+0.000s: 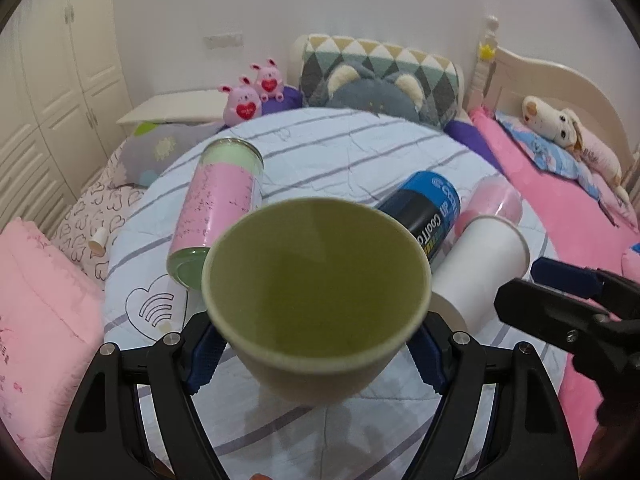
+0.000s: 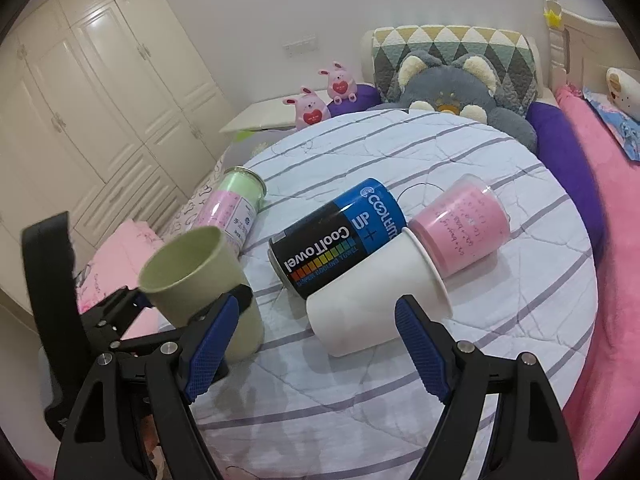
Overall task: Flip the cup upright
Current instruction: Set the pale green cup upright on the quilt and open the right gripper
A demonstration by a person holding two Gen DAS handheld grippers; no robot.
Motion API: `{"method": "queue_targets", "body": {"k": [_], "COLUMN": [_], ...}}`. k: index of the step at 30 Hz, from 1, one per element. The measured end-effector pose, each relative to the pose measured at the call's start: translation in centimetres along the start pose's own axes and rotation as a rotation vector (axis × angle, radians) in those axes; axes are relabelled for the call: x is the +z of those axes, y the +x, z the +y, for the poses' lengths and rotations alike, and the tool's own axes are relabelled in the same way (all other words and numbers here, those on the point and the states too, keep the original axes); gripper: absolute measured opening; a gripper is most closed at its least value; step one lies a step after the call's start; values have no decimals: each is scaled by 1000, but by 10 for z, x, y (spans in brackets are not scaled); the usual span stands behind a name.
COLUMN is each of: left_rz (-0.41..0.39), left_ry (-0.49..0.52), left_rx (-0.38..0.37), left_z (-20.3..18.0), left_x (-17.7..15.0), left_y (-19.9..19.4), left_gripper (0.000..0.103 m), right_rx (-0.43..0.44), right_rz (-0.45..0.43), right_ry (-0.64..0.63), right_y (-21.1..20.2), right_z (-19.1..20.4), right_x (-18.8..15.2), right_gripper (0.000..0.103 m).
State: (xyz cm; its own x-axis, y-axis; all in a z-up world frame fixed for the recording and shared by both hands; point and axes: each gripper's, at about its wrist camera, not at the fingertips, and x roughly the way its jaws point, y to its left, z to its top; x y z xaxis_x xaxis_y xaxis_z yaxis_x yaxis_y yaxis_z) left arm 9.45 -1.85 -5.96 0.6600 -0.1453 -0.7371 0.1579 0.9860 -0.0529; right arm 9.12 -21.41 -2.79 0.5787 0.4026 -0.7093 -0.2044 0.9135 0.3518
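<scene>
Between my left gripper (image 1: 316, 356) blue pads: green cup (image 1: 316, 280), clamped, mouth up, tilted. Right gripper (image 2: 316, 344) spread, empty, facing toppled white cup (image 2: 376, 296).

Green cup (image 1: 316, 288): clamped between the blue pads (image 1: 204, 354) of the left gripper (image 1: 316, 356), mouth tilted toward the camera. White paper cup (image 1: 478, 268): on its side on the striped quilt (image 1: 340, 148), right of the green cup. Blue-and-black can (image 1: 426, 208): lying just behind the paper cup. Pink-labelled jar (image 1: 218, 204): lying left. Right gripper (image 1: 560, 300): enters from the right edge, near the paper cup's rim.
</scene>
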Motion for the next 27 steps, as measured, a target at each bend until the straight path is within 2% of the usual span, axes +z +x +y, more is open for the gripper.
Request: {"method": "queue_targets", "body": {"k": [13, 18, 27], "left_rz": [3, -12, -37], "left_ry": [4, 18, 27], "left_rx": [13, 30, 31], "left_z": [2, 0, 1], "left_x": [-7, -5, -10], "left_y": [3, -1, -23], "left_gripper": [81, 95, 96], "right_rx": [-22, -22, -38], "right_rz": [-1, -13, -41], "right_ry": [-34, -37, -72], "right_y": [2, -2, -13], "right_z": [6, 8, 17], "right_x": [-4, -4, -6], "right_gripper": [82, 82, 82]}}
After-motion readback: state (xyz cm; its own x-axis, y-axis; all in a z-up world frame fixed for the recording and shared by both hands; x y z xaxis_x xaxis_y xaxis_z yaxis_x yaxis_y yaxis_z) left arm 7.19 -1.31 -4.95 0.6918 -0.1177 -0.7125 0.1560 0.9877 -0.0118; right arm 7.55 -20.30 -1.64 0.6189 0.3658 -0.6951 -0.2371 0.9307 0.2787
